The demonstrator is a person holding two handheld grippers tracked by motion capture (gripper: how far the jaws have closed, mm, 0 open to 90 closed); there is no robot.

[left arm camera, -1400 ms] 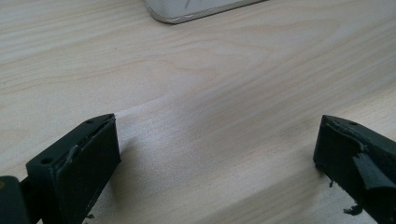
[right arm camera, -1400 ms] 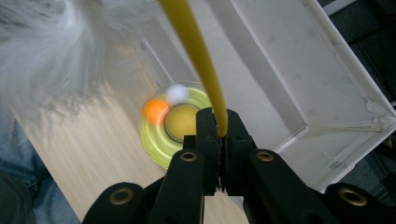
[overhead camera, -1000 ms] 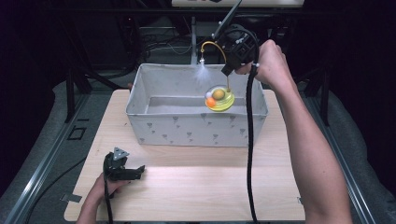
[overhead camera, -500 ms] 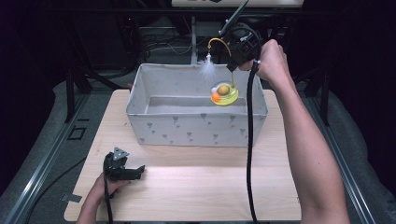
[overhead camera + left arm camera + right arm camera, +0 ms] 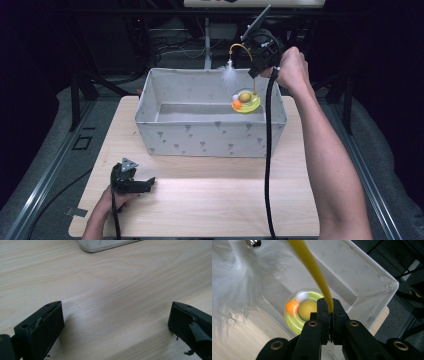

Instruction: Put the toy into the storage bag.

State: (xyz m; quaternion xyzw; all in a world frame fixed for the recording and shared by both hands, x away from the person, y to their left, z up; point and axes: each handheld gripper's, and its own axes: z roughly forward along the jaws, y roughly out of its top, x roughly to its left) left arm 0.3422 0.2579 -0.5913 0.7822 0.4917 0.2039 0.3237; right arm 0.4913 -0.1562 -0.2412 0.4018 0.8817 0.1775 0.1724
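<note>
Nearest the person, the left tool (image 5: 134, 184) rests on the wooden surface (image 5: 210, 200), its jaws standing wide apart with nothing between them. Farther off sits the grey fabric bin (image 5: 210, 135). Over its far right corner the right tool (image 5: 256, 70) is clamped tight on the yellow wand (image 5: 312, 265) of a cat toy (image 5: 245, 100), whose round green base hangs directly below the jaws, just above the bin's inside. A white feather (image 5: 229, 75) dangles from the wand's arched tip. The bin floor lies straight beneath.
</note>
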